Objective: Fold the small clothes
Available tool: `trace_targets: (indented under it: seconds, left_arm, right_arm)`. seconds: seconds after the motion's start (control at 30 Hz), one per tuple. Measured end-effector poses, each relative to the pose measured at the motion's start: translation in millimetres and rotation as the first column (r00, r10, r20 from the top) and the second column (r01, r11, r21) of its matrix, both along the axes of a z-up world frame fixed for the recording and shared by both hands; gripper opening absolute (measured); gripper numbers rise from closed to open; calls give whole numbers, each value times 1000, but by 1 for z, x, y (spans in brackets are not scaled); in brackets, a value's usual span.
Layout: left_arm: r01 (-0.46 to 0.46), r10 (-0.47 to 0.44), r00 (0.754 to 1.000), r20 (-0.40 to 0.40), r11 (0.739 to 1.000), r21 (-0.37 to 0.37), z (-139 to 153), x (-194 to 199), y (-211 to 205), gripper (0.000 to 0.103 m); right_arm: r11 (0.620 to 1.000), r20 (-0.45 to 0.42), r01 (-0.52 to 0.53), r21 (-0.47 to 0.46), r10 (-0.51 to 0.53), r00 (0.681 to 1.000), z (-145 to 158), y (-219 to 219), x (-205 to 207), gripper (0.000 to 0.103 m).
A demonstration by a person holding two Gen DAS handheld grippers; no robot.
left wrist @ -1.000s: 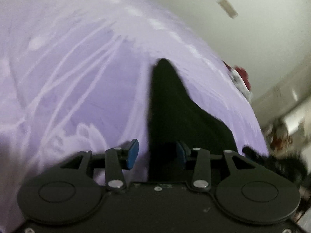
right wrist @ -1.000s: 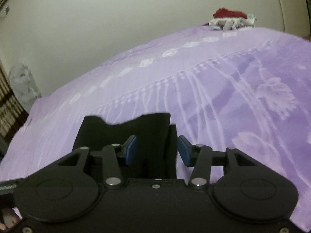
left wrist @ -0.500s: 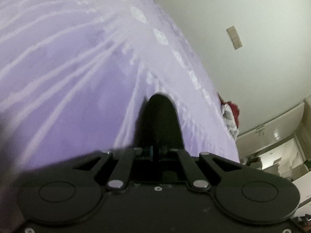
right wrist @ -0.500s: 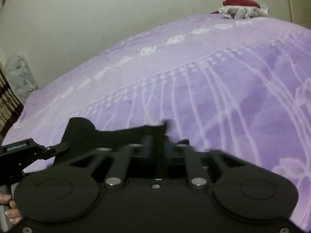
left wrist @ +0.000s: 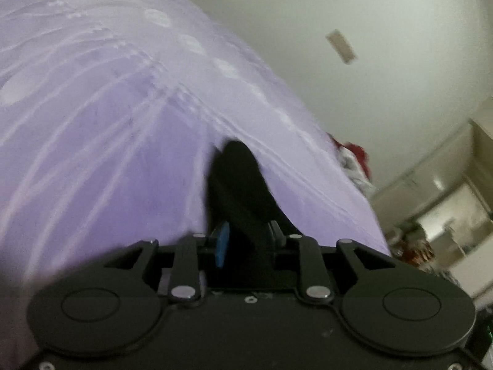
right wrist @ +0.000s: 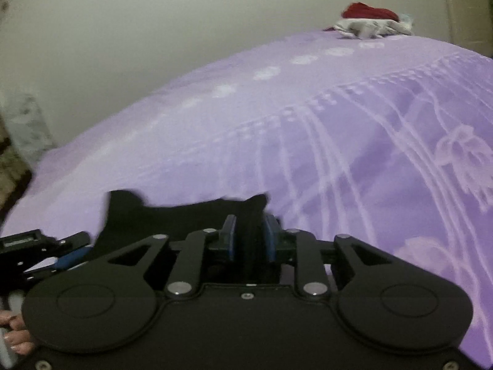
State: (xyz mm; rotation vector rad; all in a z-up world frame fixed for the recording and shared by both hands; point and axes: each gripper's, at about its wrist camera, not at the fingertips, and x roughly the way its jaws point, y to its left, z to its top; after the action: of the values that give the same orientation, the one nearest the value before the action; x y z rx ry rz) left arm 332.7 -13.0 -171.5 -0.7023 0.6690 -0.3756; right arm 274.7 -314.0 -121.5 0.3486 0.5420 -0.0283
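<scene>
A small black garment (left wrist: 240, 178) lies on the purple bedspread (left wrist: 92, 123). My left gripper (left wrist: 248, 237) is at its near edge. Its jaws are opening, and black cloth still sits between the blue pads (left wrist: 222, 242) without being pinched. In the right wrist view the same garment (right wrist: 172, 215) spreads flat to the left. My right gripper (right wrist: 250, 234) is at its right corner, jaws opening a little, with a strip of cloth in the narrow gap. The left gripper (right wrist: 61, 259) shows at the garment's left end.
A pile of red and white clothes (right wrist: 369, 21) sits at the bed's far edge by the wall. A person's fingers (right wrist: 15, 339) show at the lower left. Cabinets and clutter (left wrist: 446, 200) stand beyond the bed's right side. The bedspread (right wrist: 369, 154) stretches wide to the right.
Both grippers stood open around the cloth, then shut on it half a second ago. Now their pads have parted again. The left wrist view has swung back and the garment lies flatter.
</scene>
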Motion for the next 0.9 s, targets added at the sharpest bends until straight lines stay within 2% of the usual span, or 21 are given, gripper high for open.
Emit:
trace_targets:
  seconds: [0.1,0.23,0.33,0.4,0.5,0.57,0.6,0.73,0.8,0.87,0.9]
  left_arm:
    - [48,-48,999,-3,998,-31,-3,-43,-8,25]
    - [55,-57,998,-21,994,-95,-14,-78,-13,27]
    - [49,-55,996,-71,995,-85,-23,-80,-13,26]
    - [46,-52,993,-101,997,-63,-28,-82,-13,20]
    - [44,-55,989,-138,995,-87,-32,-95,-9,19]
    - [47,-57,989,-133,996,-80,-23,-107,-7,21]
    - [44,-54,991,-121,996,-84,-20,-116,-5,25]
    - [35,-41,998,-45,989,-141,2,-142,-2,31]
    - [47,-51,998,-37,993,-109,6,-140,-8,34]
    - [63,-67,995,-75,996,-58,2,-135,-19,34]
    - [70,-73,992,-99,997,-42,-1,-132,-22,34]
  right_arm:
    - [996,7,-87,-2,87,996,3,14,-39,14]
    - [984,-45,-172,-41,170,984,-10,39,-73,14]
    - [984,-92,-162,-73,155,984,-21,43,-87,14]
    - [988,-120,-138,-67,129,984,-27,39,-91,14]
    - [988,-139,-133,-80,121,983,-29,36,-97,14]
    - [987,-146,-138,-81,125,981,-23,37,-103,14]
    - [987,-139,-140,-79,128,982,-20,38,-108,16]
    - [986,-78,-138,-93,131,988,-3,44,-127,21]
    - [983,-44,-154,-97,150,988,7,51,-134,26]
    - [982,-34,-158,-105,155,987,10,57,-136,34]
    - [982,-41,-154,-110,150,988,9,59,-134,34]
